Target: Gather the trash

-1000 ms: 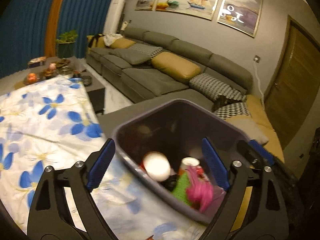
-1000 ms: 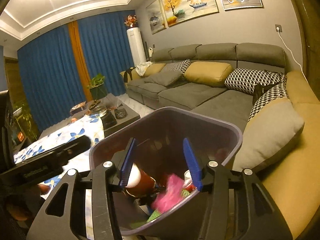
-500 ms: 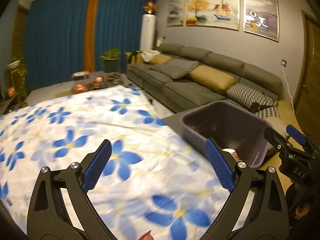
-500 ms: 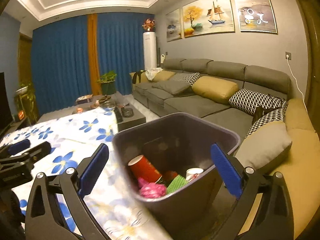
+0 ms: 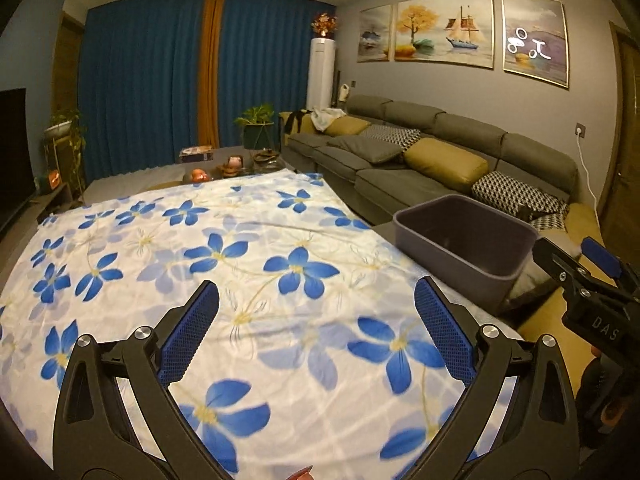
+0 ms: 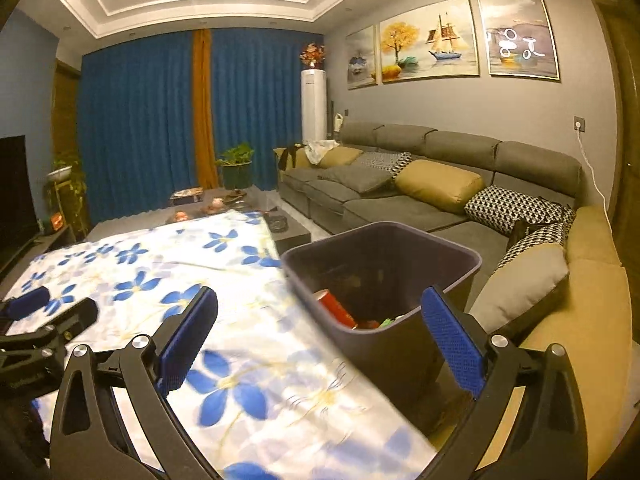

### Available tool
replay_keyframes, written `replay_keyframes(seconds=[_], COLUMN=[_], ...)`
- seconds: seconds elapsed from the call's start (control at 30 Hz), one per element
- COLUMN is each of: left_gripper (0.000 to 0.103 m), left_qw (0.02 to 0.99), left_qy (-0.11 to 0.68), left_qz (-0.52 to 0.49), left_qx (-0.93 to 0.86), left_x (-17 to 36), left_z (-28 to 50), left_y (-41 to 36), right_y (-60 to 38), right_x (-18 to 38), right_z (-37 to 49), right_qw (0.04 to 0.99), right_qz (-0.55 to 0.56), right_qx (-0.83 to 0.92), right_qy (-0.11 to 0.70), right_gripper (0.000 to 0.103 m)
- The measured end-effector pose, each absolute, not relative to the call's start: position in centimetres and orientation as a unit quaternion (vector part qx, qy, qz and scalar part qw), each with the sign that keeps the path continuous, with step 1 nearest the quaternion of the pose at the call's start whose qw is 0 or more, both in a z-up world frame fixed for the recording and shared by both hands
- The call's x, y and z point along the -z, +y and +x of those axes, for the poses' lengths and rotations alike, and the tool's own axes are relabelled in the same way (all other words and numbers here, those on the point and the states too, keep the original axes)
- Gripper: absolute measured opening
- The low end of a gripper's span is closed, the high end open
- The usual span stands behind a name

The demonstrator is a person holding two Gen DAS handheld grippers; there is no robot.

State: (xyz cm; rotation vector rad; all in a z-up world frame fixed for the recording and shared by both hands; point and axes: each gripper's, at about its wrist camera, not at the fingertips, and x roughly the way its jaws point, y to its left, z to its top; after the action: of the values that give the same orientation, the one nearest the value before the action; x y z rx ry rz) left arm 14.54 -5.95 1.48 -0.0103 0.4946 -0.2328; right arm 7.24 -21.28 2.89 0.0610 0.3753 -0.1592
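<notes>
We held both grippers above the desk (image 5: 280, 208), which was covered by a white cloth with blue flowers (image 5: 256, 264). Our left gripper (image 5: 316, 332) had just been opening; its jaws stood spread wide with nothing between them, only the cloth below. Our right gripper (image 6: 320, 332) was likewise spread wide and empty, the near wall of the bin showing between its blue pads (image 6: 452, 340).

The dark grey trash bin (image 6: 400, 352) stood at the desk's right edge, beside the grey sofa (image 6: 400, 200). In it lay the collected trash: a red cup (image 6: 334, 308) leaning against the left wall, and small red and green scraps (image 6: 380, 323) next to it. From the left wrist view we saw only the bin's rim and inner wall, not its contents.
</notes>
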Motion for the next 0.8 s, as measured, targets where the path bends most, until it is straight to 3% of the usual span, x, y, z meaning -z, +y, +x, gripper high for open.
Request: replay_keyframes(seconds=[0.8], left_gripper=[0.096], left_qw=[0.968], left_qy=[0.218], left_qz=[-0.022], left_qx=[0.12], left_x=[-3.2], left_z=[8.3], left_y=[-2.3], right_y=[-17.5], right_x=[-3.8], right_z=[1.7], right_qw=[0.982], right_qz=[0.025], right_qx=[0.076], right_qy=[0.172], right_gripper=[0.098])
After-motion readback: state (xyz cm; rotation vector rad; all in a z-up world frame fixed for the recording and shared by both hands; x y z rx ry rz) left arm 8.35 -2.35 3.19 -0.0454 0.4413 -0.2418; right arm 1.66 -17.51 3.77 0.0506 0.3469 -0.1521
